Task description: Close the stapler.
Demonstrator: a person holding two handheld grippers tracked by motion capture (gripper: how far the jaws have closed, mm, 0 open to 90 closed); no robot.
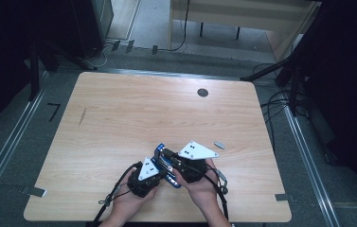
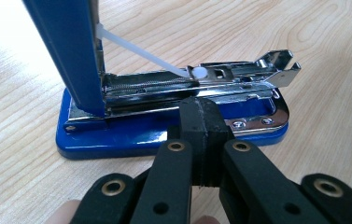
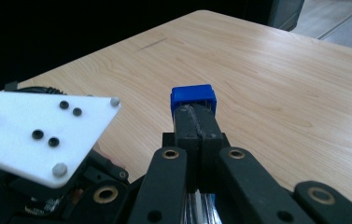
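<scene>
A blue stapler (image 2: 117, 135) lies on the wooden table (image 1: 133, 113) with its blue lid (image 2: 66, 51) swung up, so the metal staple channel (image 2: 220, 79) lies bare. My left gripper (image 2: 201, 109) is shut with nothing between its jaws, and its tips rest against the side of the channel above the base. My right gripper (image 3: 196, 114) is also shut, jaws pressed together, lying against the raised lid, whose blue end (image 3: 193, 97) peeks past the tips. In the high view both grippers, left (image 1: 162, 172) and right (image 1: 165, 155), meet at the stapler (image 1: 172, 180) near the table's front edge.
A small grey strip (image 1: 219, 144) lies on the table just right of the right gripper. A dark round cable hole (image 1: 202, 92) sits near the far edge. The left gripper's white three-cornered plate (image 3: 33, 135) is close beside the right gripper. Cables trail off the front edge.
</scene>
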